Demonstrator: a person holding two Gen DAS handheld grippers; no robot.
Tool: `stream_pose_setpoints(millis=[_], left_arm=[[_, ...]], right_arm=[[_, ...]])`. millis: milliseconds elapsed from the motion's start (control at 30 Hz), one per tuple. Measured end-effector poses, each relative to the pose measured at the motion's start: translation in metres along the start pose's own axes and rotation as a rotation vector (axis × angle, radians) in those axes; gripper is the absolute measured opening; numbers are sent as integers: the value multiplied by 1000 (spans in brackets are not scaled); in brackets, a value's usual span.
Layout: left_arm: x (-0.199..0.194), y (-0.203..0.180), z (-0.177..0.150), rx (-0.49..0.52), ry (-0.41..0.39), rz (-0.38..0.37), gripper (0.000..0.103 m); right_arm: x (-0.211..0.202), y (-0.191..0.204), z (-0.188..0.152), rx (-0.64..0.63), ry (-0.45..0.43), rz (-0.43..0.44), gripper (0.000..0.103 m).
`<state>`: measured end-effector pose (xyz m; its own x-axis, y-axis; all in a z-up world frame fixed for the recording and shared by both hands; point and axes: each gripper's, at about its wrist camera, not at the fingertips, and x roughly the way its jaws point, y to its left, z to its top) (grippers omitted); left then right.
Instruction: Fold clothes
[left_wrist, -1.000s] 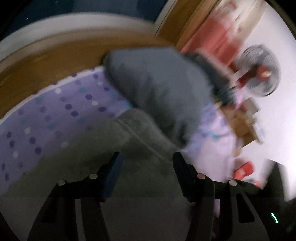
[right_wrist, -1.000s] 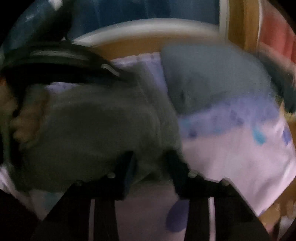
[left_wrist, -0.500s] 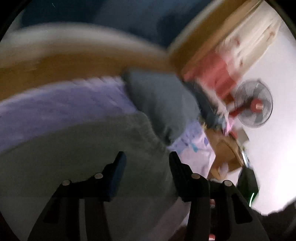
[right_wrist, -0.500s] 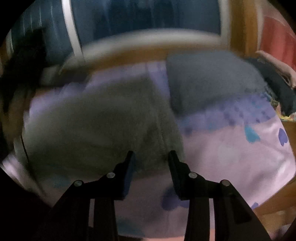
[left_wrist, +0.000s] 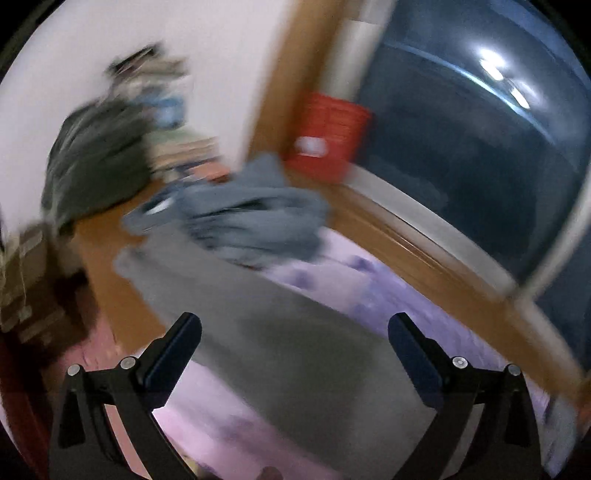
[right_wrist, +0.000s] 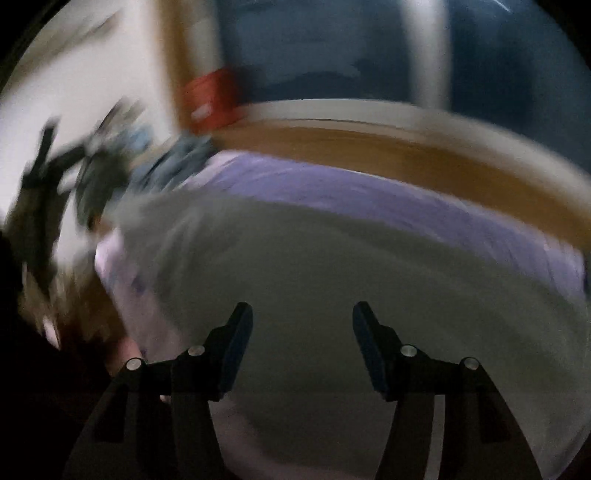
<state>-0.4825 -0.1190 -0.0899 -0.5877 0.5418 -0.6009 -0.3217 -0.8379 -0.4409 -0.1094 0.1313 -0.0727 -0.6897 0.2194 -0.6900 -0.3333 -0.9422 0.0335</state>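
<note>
Grey garment (left_wrist: 280, 332) lies spread on the lilac bedsheet (left_wrist: 388, 295), a blue-grey clothes heap (left_wrist: 255, 218) at its eleven o'clock. Left gripper (left_wrist: 294, 334) and right gripper (right_wrist: 302, 319) hover above, jaws opening, pinching nothing.

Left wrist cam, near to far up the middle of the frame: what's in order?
Left gripper, jaws opening with nothing between them → grey garment spread flat → crumpled blue-grey clothes → red box by the wooden frame.
</note>
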Motion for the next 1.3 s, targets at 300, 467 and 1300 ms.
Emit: stream_pose_setpoints(millis=[300,467,1300], left_arm=[[99,170,53,-427,180,-179,103],[137,189,42,-528,343,-190,102],[16,-153,73,258,132,-716,7]], right_arm=[[108,103,66,-22,127,3,59],[144,158,86,-86,183,47,59],[129,13,97,501,33,-7,61]])
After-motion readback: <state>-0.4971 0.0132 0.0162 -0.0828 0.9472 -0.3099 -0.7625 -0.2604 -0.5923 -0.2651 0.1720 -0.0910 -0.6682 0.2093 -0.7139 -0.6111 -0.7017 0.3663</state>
